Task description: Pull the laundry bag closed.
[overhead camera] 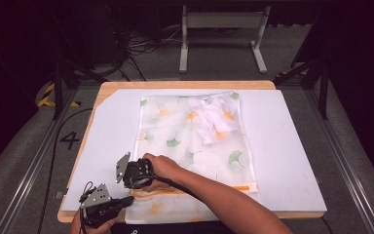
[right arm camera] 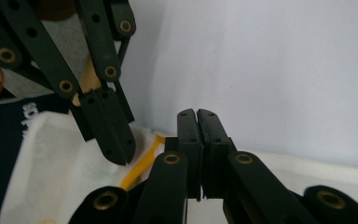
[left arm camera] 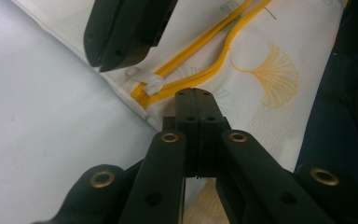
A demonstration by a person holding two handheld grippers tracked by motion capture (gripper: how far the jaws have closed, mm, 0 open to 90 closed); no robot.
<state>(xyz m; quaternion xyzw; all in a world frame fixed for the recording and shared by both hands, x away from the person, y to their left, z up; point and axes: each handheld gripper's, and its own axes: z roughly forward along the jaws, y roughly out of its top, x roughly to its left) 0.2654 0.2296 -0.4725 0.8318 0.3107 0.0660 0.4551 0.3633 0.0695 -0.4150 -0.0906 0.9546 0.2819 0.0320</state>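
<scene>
A sheer mesh bag (overhead camera: 195, 146) printed with green and yellow leaves lies flat on the white mat, with a bundle of white cloth (overhead camera: 212, 119) inside its far end. Its yellow zipper (left arm camera: 200, 56) runs along the near edge, and the white zipper pull (left arm camera: 151, 86) sits at the bag's left corner. My left gripper (left arm camera: 195, 93) is shut on the bag's fabric just beside the zipper end. My right gripper (right arm camera: 196, 112), held by a hand reaching across from the right, is shut with its tips by the zipper pull; nothing shows between its jaws. In the high view both grippers (overhead camera: 130, 192) meet at the bag's near-left corner.
The white mat (overhead camera: 282, 146) covers a wooden table (overhead camera: 185, 85). A metal frame (overhead camera: 221, 29) and cables stand on the floor beyond it. A dark garment (left arm camera: 354, 93) lies along the table's near edge.
</scene>
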